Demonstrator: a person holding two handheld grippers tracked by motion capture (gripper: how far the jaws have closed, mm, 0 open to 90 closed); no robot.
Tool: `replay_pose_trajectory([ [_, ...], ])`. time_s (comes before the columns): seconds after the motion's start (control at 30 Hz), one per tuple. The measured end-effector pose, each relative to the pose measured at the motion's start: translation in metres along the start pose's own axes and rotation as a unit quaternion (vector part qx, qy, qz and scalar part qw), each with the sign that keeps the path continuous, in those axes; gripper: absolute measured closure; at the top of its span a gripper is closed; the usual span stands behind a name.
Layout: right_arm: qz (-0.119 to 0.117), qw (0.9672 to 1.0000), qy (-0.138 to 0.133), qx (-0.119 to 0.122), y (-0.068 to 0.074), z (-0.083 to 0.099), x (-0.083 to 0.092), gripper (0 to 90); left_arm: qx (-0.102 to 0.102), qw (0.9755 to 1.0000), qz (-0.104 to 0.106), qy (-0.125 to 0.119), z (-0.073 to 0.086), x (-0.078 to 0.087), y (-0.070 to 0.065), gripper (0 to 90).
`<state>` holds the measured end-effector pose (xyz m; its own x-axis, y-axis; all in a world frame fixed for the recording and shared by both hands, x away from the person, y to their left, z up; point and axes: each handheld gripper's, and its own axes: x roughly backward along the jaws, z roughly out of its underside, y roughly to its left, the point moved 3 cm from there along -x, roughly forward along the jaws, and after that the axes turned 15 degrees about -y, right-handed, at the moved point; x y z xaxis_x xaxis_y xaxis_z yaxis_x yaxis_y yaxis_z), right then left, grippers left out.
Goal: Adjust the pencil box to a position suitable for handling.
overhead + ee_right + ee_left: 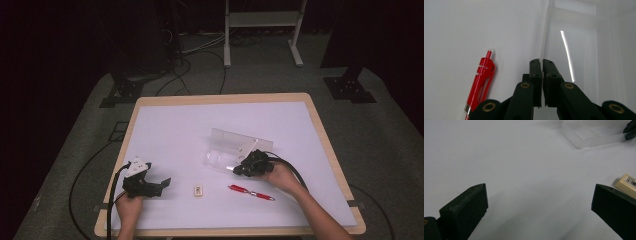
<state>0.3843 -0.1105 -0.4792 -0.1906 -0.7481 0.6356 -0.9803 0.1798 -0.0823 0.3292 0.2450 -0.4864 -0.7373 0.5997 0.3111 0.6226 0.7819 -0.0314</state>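
clear plastic box [231,150]: light, stiff, slick; take its thin wall | right gripper [542,62]: jaws closed at box edge, holding nothing | left gripper [539,202]: jaws wide apart, idle

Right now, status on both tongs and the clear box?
Left tongs open, empty. Right tongs shut at clear box edge. Red pen, eraser loose nearby.

Right claw [239,169] at clear box [231,149]

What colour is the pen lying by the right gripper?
Red, with a clear front section; the pen shows best in the right gripper view.
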Motion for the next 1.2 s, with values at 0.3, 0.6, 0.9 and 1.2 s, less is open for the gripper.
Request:
replay_pose_trajectory([
  [0.3,0.01,0.9986,-0.032,-0.04,0.001,-0.003,0.02,61.4,0.0,1.0,0.001,0.001,0.0,0.0,0.0,0.1],
  [0.6,0.03,0.9944,-0.068,-0.076,0.008,0.005,0.052,52.0,-0.002,1.0,0.0,0.003,0.0,0.0,-0.001,0.1],
  [0.9,0.055,0.9894,-0.077,-0.11,0.014,0.023,0.08,46.2,-0.003,1.0,0.003,0.004,0.0,0.0,-0.001,0.1],
  [1.2,0.078,0.9857,-0.084,-0.124,0.023,0.04,0.103,42.5,-0.003,1.0,0.001,0.004,0.0,0.0,-0.001,0.1],
])
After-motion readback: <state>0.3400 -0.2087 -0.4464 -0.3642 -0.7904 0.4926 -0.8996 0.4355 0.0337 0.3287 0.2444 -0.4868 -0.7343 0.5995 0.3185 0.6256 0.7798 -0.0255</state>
